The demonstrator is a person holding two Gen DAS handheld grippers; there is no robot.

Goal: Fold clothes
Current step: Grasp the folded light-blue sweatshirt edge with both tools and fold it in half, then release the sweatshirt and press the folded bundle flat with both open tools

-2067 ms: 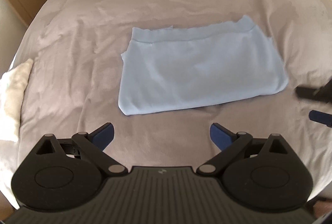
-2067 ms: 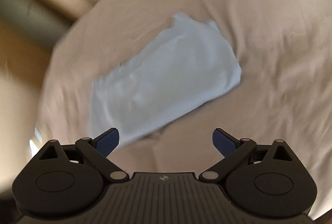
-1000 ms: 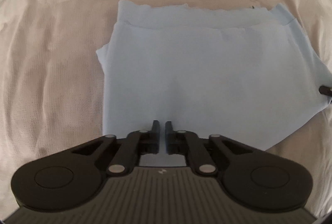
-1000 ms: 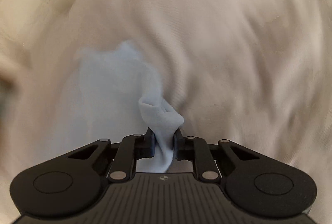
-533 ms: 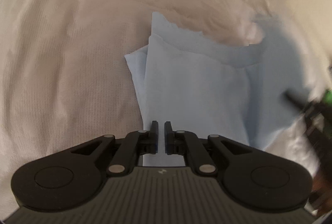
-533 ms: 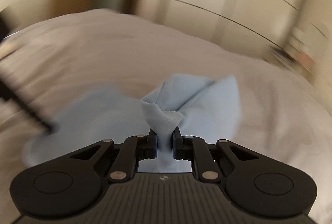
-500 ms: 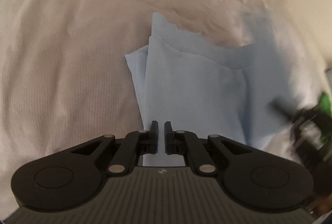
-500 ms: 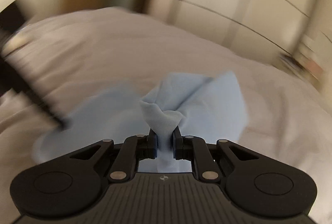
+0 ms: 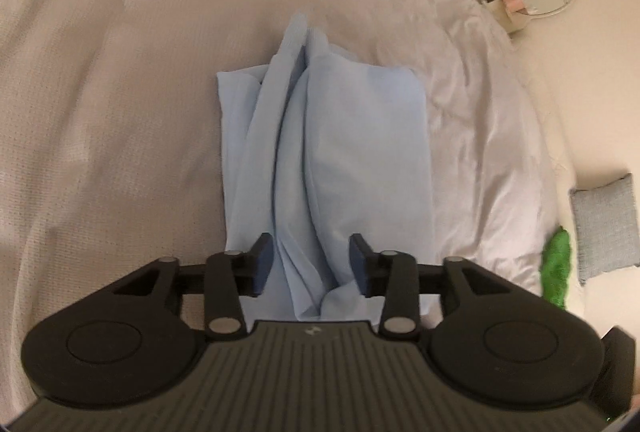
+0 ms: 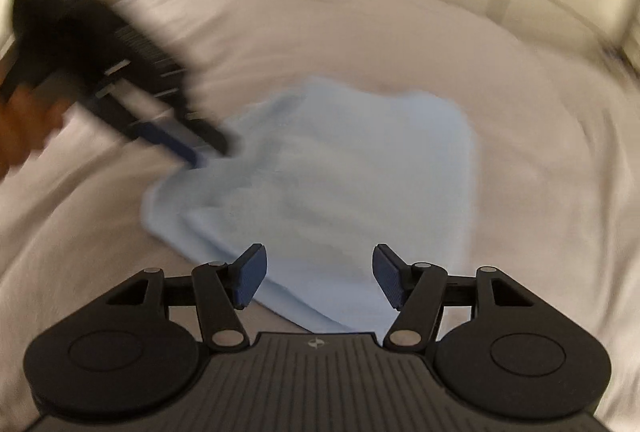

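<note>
Left wrist: light blue folded garment mid-bed, between opening left gripper fingers; right gripper fingers also spreading, unpinched.

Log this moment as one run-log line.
left gripper: jaws opening, cloth between, pads clear | right gripper: jaws opening, nothing held | light blue garment: folded over, ridged, on bed cover

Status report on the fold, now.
Left gripper opening, light blue garment loose between its fingers. Right gripper opening, empty, above garment. Garment folded on bed. Nothing in the way.
</note>
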